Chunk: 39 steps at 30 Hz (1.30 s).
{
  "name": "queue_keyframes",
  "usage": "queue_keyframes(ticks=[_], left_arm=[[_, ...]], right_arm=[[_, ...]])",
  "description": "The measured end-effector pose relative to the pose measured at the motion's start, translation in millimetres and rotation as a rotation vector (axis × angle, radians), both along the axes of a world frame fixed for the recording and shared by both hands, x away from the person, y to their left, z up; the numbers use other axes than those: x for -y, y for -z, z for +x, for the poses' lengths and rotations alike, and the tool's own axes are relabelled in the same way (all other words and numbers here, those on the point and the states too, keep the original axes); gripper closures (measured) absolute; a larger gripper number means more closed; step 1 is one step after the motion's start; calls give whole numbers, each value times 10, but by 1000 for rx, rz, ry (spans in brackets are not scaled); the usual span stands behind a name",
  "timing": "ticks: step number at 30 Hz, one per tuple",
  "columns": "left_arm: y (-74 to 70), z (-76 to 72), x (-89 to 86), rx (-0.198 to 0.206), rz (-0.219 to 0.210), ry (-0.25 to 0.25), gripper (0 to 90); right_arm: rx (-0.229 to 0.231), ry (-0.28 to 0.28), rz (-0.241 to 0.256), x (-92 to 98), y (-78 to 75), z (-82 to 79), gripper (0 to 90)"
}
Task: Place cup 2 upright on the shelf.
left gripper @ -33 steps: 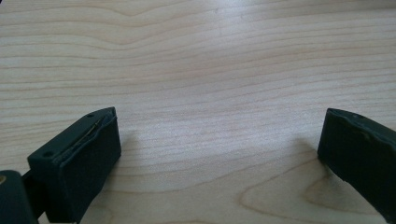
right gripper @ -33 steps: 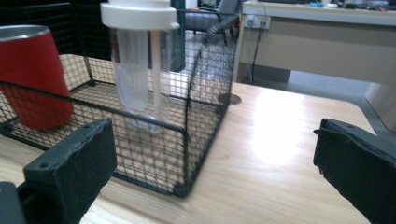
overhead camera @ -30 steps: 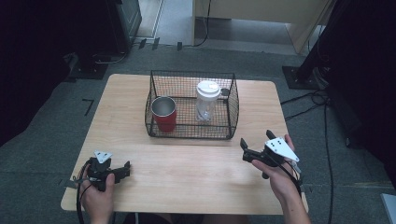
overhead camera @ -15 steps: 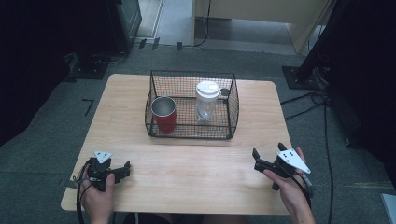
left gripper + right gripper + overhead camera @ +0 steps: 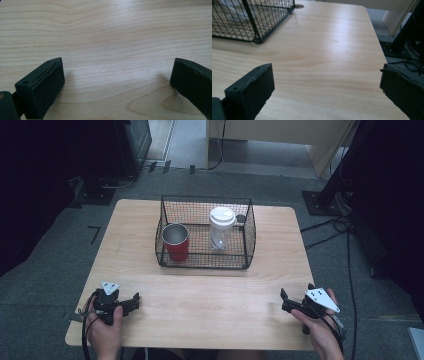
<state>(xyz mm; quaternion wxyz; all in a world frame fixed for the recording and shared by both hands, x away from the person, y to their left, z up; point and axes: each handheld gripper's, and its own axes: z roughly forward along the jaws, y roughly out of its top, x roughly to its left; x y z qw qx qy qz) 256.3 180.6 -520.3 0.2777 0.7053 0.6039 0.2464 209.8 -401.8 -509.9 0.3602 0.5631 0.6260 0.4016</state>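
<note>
Both empty, jaws wide: left gripper (image 5: 131, 301) near-left, right gripper (image 5: 286, 301) near-right on table (image 5: 210, 295); wire basket (image 5: 205, 265) sits far-centre with upright red cup (image 5: 176, 241) left, lidded white cup (image 5: 221, 227) right, nearer the right gripper.

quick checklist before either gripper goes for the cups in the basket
1. Left gripper open and holding nothing: ok, its jaws stand wide apart over bare wood in the left gripper view.
2. Right gripper open and holding nothing: ok, jaws wide apart.
3. Red cup upright in the wire basket: ok, at its left side.
4. Clear lidded cup upright: ok, at the basket's middle right, apart from the red cup.
5. Table between grippers and basket free of obstacles: ok.
6. Whether the cups hold anything: cannot tell.
</note>
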Motion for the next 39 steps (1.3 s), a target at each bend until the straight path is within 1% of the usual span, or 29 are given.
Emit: queue_keyframes(ticks=[4, 7, 12, 17, 18, 20, 23, 26, 29, 32, 34, 37, 39], left_arm=[[0, 0, 0, 0, 0, 0, 1], [0, 0, 0, 0, 0, 0, 1], [0, -6, 12, 0, 2, 8, 1], [1, -6, 12, 0, 2, 8, 1], [1, -7, 12, 0, 2, 8, 1], [0, -7, 11, 0, 2, 9, 1], [0, -6, 11, 0, 2, 9, 0], [1, -6, 11, 0, 2, 9, 1], [0, -6, 11, 0, 3, 10, 1], [1, -7, 11, 0, 2, 9, 1], [1, -7, 11, 0, 3, 9, 1], [1, -7, 13, 0, 3, 11, 1], [1, -11, 20, 1, 0, 14, 1]], right_arm=[[-35, 13, -3, 64, 58, -39, 0], [-71, 28, -20, 106, 102, -63, 0], [-104, 34, -21, 154, 117, -87, 0], [-174, 27, -45, 173, 133, -95, 0], [-195, 28, -53, 177, 138, -95, 0], [-247, 32, -51, 187, 152, -96, 0], [-268, 31, -45, 199, 159, -103, 0], [-322, 31, -52, 210, 176, -109, 1], [-327, 33, -34, 228, 179, -121, 2], [-340, 40, -9, 246, 184, -138, 6], [-336, 33, -2, 244, 181, -161, 40], [-321, 18, -7, 241, 176, -188, 84], [-316, 24, 0, 244, 175, -193, 107]])
